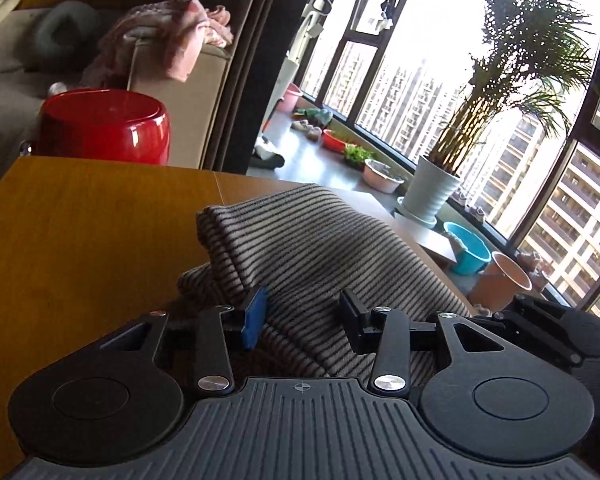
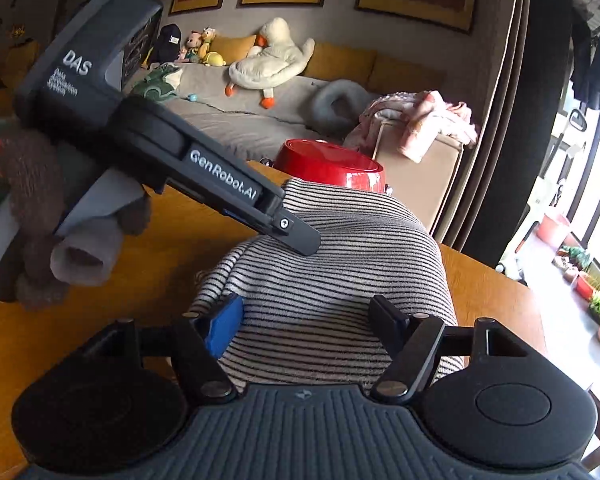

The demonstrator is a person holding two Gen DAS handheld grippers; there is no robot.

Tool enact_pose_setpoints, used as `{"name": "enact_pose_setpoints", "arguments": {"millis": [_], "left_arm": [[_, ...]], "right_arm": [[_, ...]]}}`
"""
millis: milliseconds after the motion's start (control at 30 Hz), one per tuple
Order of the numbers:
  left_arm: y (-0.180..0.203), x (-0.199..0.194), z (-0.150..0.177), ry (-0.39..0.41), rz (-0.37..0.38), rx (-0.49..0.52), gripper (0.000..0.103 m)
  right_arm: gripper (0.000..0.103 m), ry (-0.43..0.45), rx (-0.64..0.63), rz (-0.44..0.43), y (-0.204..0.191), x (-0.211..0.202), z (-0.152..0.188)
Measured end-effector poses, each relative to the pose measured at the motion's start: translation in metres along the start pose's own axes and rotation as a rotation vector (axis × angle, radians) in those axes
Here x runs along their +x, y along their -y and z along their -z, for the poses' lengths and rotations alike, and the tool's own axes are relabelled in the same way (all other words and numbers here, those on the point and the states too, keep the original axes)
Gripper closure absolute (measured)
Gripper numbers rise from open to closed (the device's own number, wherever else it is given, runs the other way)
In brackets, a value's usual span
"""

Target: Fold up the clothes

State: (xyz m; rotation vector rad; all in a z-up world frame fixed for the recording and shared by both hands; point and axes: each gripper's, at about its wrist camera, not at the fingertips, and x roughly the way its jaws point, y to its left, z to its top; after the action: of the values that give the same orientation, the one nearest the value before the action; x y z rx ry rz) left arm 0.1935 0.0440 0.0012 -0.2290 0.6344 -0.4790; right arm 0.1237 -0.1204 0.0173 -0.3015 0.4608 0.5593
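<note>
On the wooden table (image 1: 80,216) the striped garment (image 1: 300,248) lies bunched, running from the centre of the left wrist view toward 1 o'clock. The left gripper (image 1: 302,322) stands over it with its jaws well apart, the blue pad (image 1: 255,318) at 9 o'clock of the gap resting against a fold, the black pad at 3 o'clock just above the cloth; nothing is clamped between them. A red stool (image 1: 108,124) sits beyond the table at 11 o'clock.

In the right wrist view the right gripper (image 2: 306,326) likewise has its jaws wide apart, straddling the heaped garment, both pads touching the cloth without pinching it. The left gripper's body reaches in from 10 o'clock, its tip on the garment's top.
</note>
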Motion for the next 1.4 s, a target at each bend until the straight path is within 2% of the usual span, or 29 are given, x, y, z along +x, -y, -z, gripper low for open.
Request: {"name": "enact_pose_setpoints", "arguments": {"millis": [67, 133, 267, 367, 433, 500, 567, 600, 667, 867, 1033, 1233, 1300, 1333, 1367, 1400], "left_arm": [[-0.002, 0.000, 0.000, 0.002, 0.006, -0.007, 0.058], [-0.003, -0.001, 0.001, 0.005, 0.010, -0.011, 0.058], [-0.005, -0.001, 0.002, 0.006, 0.022, -0.020, 0.058], [-0.007, -0.002, 0.004, 0.008, 0.030, -0.028, 0.058], [-0.008, -0.002, 0.004, 0.010, 0.032, -0.026, 0.058], [-0.010, -0.002, 0.005, 0.009, 0.038, -0.030, 0.058], [-0.012, -0.002, 0.006, 0.007, 0.043, -0.035, 0.058], [-0.013, -0.002, 0.006, 0.007, 0.046, -0.037, 0.058], [-0.014, -0.002, 0.007, 0.005, 0.052, -0.042, 0.057], [-0.016, -0.001, 0.007, 0.013, 0.053, -0.044, 0.057], [-0.016, 0.000, 0.005, 0.016, 0.047, -0.057, 0.057], [-0.003, -0.002, 0.006, 0.007, -0.022, -0.017, 0.055], [-0.003, -0.002, 0.007, -0.003, -0.036, -0.023, 0.048], [-0.007, -0.001, 0.009, -0.014, -0.038, -0.052, 0.033], [-0.011, 0.001, 0.011, -0.025, -0.041, -0.081, 0.028], [-0.014, 0.002, 0.012, -0.033, -0.042, -0.106, 0.028]], "right_arm": [[0.032, -0.018, 0.061, -0.060, 0.018, -0.009, -0.007], [0.031, -0.026, 0.137, -0.081, 0.040, -0.019, -0.014], [0.031, 0.020, 0.310, -0.051, 0.089, -0.028, -0.025], [0.039, 0.064, 0.383, -0.035, 0.114, -0.008, -0.045], [0.040, 0.064, 0.398, -0.047, 0.122, 0.019, -0.060], [0.040, -0.016, 0.407, -0.038, 0.126, 0.064, -0.067], [0.040, -0.186, 0.433, -0.026, 0.125, 0.113, -0.057], [0.038, -0.235, 0.435, -0.009, 0.123, 0.129, -0.047], [0.037, -0.199, 0.472, -0.020, 0.126, 0.122, -0.039], [0.030, -0.067, 0.426, 0.009, 0.122, 0.045, -0.022], [0.028, -0.121, 0.428, -0.010, 0.104, 0.012, 0.018], [0.028, -0.077, 0.468, -0.006, 0.093, 0.005, 0.034], [0.027, -0.070, 0.487, -0.012, 0.094, 0.004, 0.038], [0.026, -0.067, 0.499, -0.016, 0.095, 0.004, 0.040], [0.025, -0.067, 0.512, -0.018, 0.096, 0.004, 0.042], [0.024, -0.067, 0.526, -0.019, 0.097, 0.003, 0.043]]}}
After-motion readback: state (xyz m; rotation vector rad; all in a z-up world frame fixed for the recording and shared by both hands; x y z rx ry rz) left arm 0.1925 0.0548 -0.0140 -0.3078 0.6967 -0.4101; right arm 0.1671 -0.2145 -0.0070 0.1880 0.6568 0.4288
